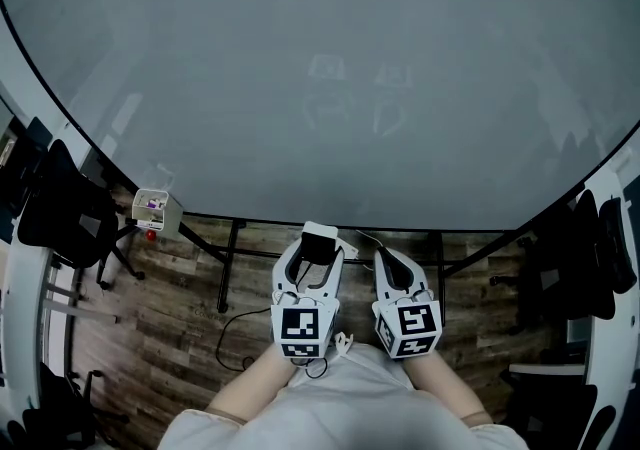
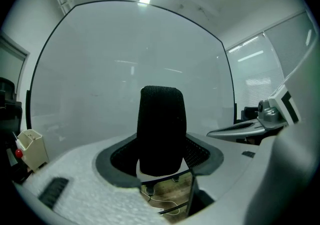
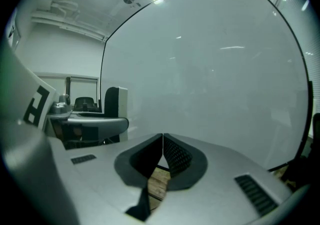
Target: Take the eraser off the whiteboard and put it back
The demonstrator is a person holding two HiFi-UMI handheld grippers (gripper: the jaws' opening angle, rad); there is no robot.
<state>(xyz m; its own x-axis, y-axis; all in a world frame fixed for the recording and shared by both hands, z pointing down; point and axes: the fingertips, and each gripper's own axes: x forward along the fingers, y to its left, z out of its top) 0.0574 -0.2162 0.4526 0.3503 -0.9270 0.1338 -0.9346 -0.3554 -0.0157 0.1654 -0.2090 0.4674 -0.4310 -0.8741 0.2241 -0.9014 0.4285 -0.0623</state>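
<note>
Eraser [image 2: 161, 129]: clamped upright in left gripper [image 1: 316, 256], off the whiteboard [image 1: 320, 78] near its lower edge; right gripper [image 3: 162, 143] closed, empty; risk: tilted contact may leave it unseated and sliding down the whiteboard.

Eraser [image 2: 161, 129]: black felt, white back, upright between left gripper [image 2: 162, 155] jaws, seemingly clear of whiteboard [image 2: 150, 54].
</note>
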